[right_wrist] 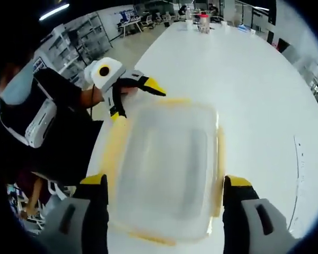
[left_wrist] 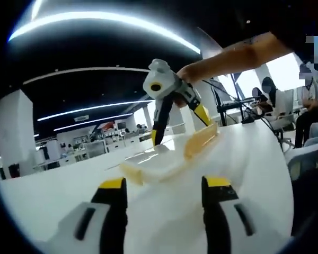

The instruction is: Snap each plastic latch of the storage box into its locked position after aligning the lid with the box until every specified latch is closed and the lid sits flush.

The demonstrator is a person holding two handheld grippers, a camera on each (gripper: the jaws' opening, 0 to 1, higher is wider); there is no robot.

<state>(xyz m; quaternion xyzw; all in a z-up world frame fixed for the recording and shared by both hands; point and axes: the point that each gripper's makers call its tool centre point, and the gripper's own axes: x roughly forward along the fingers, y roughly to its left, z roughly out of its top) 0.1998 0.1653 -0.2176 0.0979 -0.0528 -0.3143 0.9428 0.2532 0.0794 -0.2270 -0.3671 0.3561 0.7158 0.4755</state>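
Note:
A clear storage box (right_wrist: 164, 164) with its lid on lies on the white table (right_wrist: 265, 95), with yellow latches (right_wrist: 114, 153) along its edges. My right gripper (right_wrist: 164, 181) is open, one jaw on each side of the box. In the left gripper view the box (left_wrist: 159, 161) sits just beyond my open left gripper (left_wrist: 165, 185), and one yellow latch (left_wrist: 201, 140) flares outward. A hand holds the right gripper (left_wrist: 180, 124) over the box's far side. The left gripper (right_wrist: 134, 100) hovers at the box's far left corner with nothing between its jaws.
A small container (right_wrist: 203, 22) stands at the table's far end. A person in dark clothes (right_wrist: 53, 132) is close against the table's left edge. People (left_wrist: 307, 100) sit by desks and stands beyond the table (left_wrist: 244, 159). Shelving (right_wrist: 90, 34) lines the room.

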